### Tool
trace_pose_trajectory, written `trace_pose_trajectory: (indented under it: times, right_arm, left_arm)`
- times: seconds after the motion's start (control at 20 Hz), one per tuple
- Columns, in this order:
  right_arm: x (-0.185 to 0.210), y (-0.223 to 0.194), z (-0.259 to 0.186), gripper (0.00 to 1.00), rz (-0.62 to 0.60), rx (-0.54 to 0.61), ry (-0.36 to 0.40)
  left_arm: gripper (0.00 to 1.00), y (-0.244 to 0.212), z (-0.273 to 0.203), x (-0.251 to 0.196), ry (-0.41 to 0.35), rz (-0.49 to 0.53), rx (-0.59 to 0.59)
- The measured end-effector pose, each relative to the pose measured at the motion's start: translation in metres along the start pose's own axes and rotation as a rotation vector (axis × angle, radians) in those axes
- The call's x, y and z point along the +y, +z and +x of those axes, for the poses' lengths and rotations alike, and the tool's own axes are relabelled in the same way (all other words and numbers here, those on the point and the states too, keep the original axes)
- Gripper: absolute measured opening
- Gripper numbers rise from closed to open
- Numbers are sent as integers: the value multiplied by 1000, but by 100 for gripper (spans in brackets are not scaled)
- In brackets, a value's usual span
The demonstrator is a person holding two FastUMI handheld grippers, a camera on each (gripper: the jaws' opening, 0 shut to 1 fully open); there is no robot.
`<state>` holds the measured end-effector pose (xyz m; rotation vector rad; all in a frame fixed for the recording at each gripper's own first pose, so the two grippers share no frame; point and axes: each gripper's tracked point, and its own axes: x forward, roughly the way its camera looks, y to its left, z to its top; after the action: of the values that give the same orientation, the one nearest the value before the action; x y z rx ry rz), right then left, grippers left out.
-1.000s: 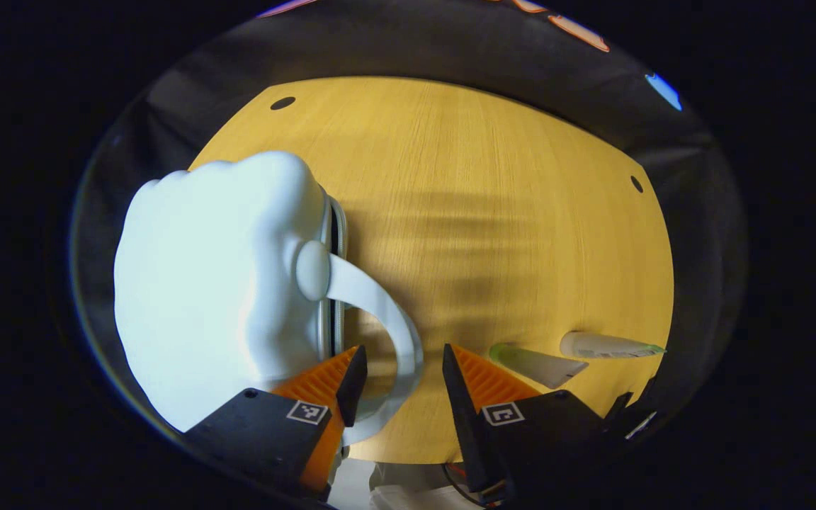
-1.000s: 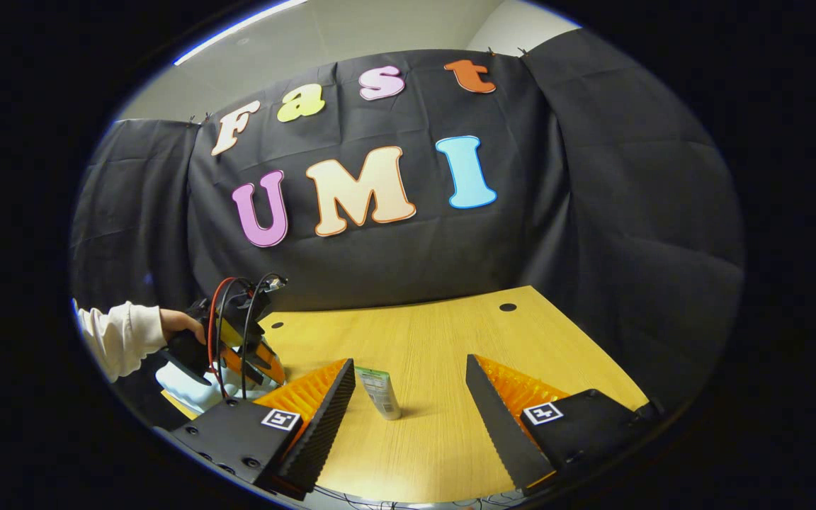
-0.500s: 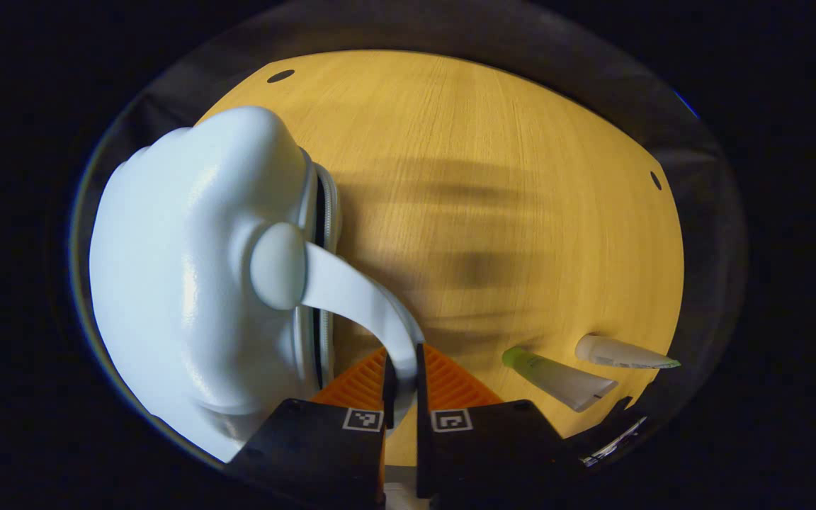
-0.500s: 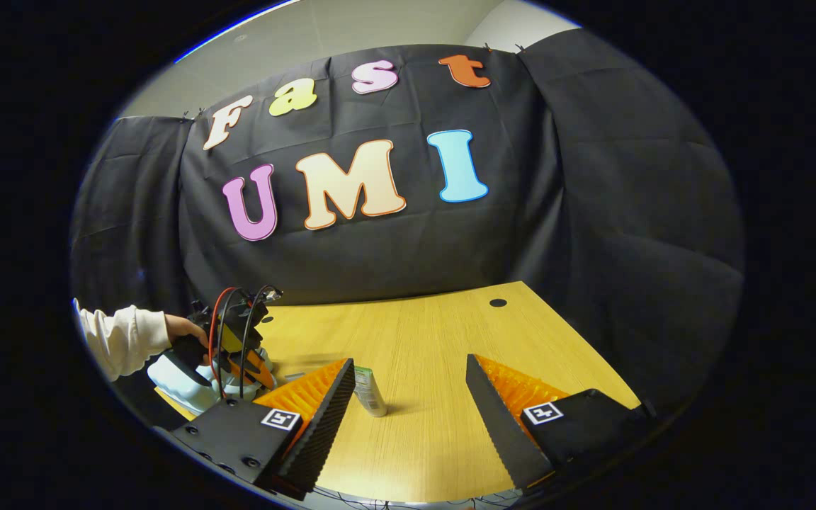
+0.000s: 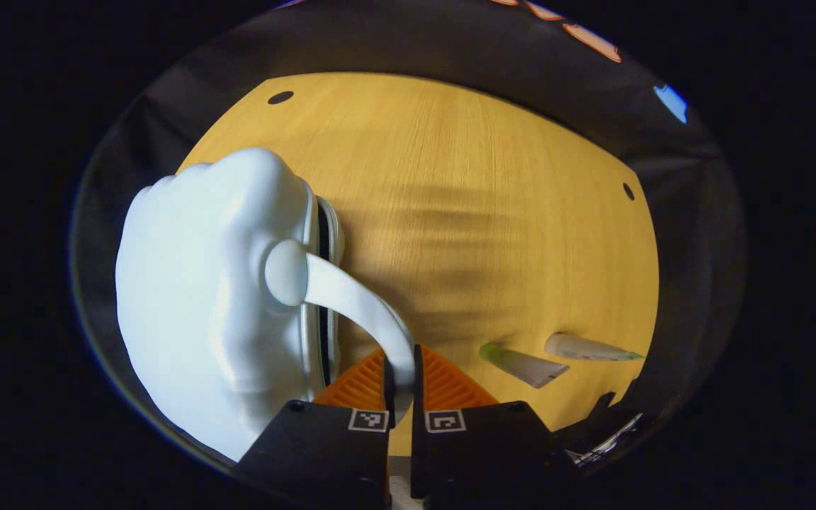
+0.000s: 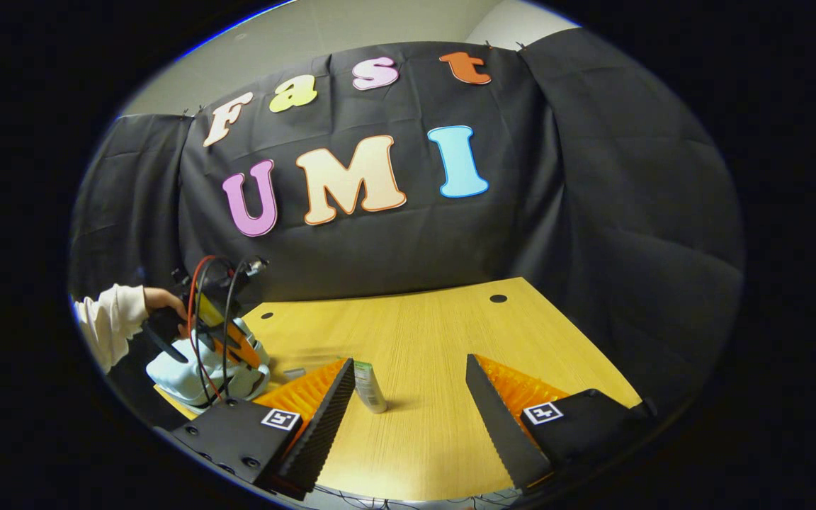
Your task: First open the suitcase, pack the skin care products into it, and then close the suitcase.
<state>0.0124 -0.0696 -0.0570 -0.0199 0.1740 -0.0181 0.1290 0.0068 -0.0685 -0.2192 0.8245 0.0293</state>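
In the left gripper view, the left gripper [image 5: 399, 368] has its two orange ribbed fingers [image 5: 358, 379] drawn in tight on the white handle [image 5: 355, 301] of the suitcase [image 5: 210, 297], both pads pressing the strap where it curves down between them. The lower end of the handle is hidden behind the fingers, so where it joins the shell cannot be seen. The suitcase is a glossy white hard shell with rounded, lumpy contours (almost cloud-shaped), and a dark zipper seam runs along its right side; it sits toward the left edge of the table [image 5: 493, 212], its near end cut off by the gripper body. The table is pale yellow wood with a fine straight grain and small dark round holes near its far corners.

Near the table's right edge lie two soft tubes, just beside each other and apart from the suitcase: one with a green cap [image 5: 521, 363], the other pale with a thin crimped green end [image 5: 585, 347]. Their print is too small to make out.

In the right gripper view, the right gripper [image 6: 408, 407] hangs wide open above the table's near edge, nothing between its serrated orange fingers. A small tube [image 6: 369, 386] stands upright just beyond its left finger, its base partly hidden. At the table's left edge, a hand [image 6: 160, 301] in a cream sleeve holds the other gripper against the suitcase, red and black cables looping over it.
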Motion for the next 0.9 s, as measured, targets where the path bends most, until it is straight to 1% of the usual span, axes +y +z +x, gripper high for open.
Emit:
trace_pose_trajectory:
  times: [0.35, 0.5, 0.65, 0.9]
  right_arm:
    - [8, -1, -9, 98, -14, -12, 13]
    - [14, -2, -13, 98, -22, -18, 18]
    - [24, -1, -17, 98, -15, -25, 34]
    - [46, -2, -17, 98, -22, -29, 63]
  left_arm:
    - [5, 23, -71, 6, -47, -22, -120]
    - [5, 34, -109, 16, -45, -31, -186]
    - [5, 40, -144, 36, -24, -43, -252]
    - [5, 48, -199, 94, 20, -84, -337]
